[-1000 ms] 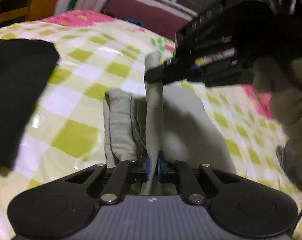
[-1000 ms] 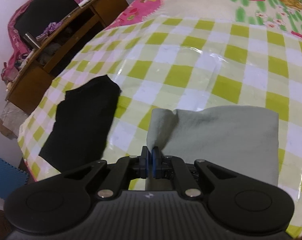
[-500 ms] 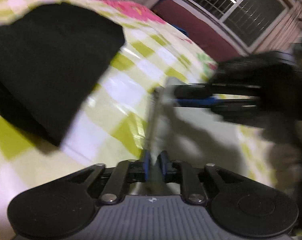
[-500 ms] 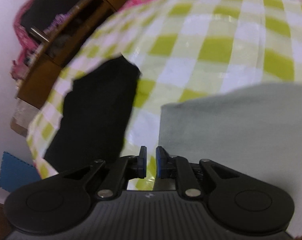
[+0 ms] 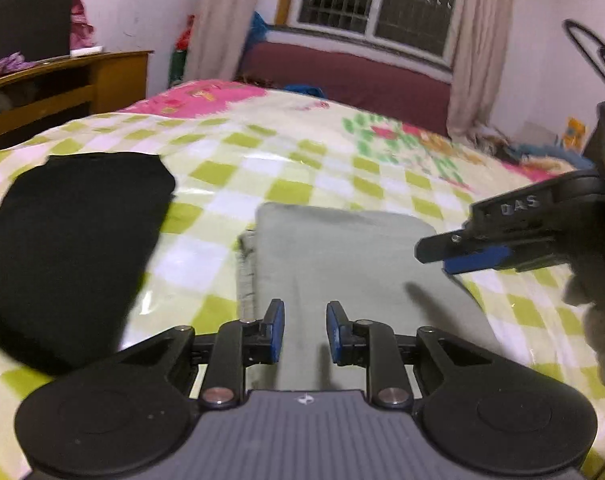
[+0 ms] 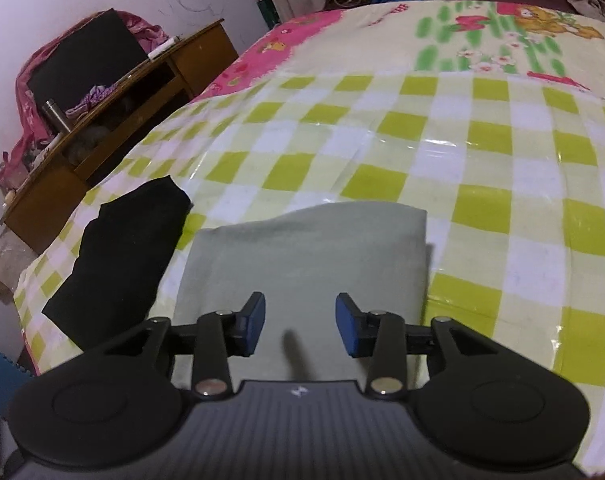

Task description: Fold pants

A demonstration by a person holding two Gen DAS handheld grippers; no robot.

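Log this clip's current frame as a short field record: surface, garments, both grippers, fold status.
surface: bed with green checked sheet
grey pants: folded into a flat rectangle, lying on the sheet
black garment: lying flat beside the pants, apart from them
left gripper: open, nothing between fingers
right gripper: jaws opening, empty, above the pants
fold status: pants released, looks folded

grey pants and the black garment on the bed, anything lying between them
Nothing: only bare checked bedsheet separates the grey pants from the black garment, shown in both wrist views.
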